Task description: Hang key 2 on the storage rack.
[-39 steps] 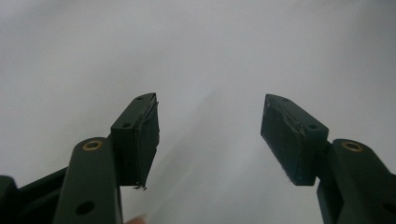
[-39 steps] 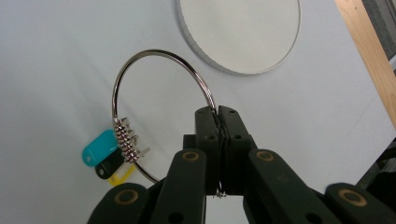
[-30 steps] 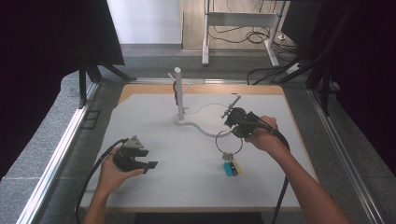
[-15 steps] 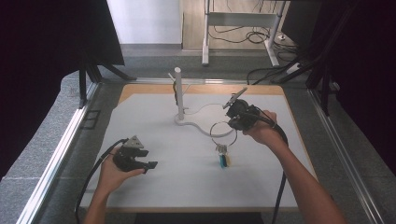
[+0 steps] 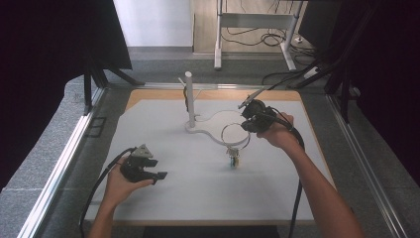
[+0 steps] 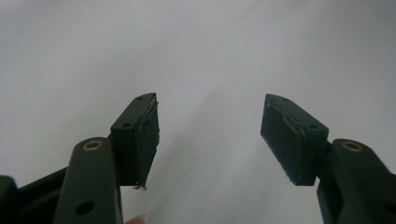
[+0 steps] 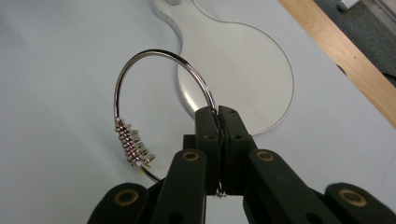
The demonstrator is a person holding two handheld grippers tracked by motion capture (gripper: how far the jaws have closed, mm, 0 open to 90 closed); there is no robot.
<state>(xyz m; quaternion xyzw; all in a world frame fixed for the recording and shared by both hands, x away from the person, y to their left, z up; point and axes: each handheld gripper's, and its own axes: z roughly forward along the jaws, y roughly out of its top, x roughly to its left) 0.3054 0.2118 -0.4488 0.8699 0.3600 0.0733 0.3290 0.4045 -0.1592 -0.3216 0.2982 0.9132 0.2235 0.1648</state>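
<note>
While the person's right hand is lifting it above the white mat (image 5: 163, 198), the right gripper (image 5: 246, 122) is pinching a large metal ring (image 5: 235, 135) between its two black jaws, which are pressing tightly together on the wire. Seen from the right gripper view, the right gripper (image 7: 218, 112) is gripping the ring (image 7: 122, 81) at about its 4 o'clock point, and the loop is rising up and to the left from there. A stack of small metal pieces (image 7: 129, 143) is hanging threaded on the ring at about its 8 o'clock point. From the high view, the ring is sitting just right of the table's centre, with a small bunch of items (image 5: 234, 157) dangling from its 6 o'clock edge, near the mat; whether they are touching it cannot be told. A white post (image 5: 189, 99) on a clear curved base (image 5: 208, 130) is standing at 10 o'clock from the ring. The left gripper (image 5: 148, 171) is resting low at the mat's 8 o'clock area, well apart from the ring. Its jaws are standing spread wide with nothing between them.
</note>
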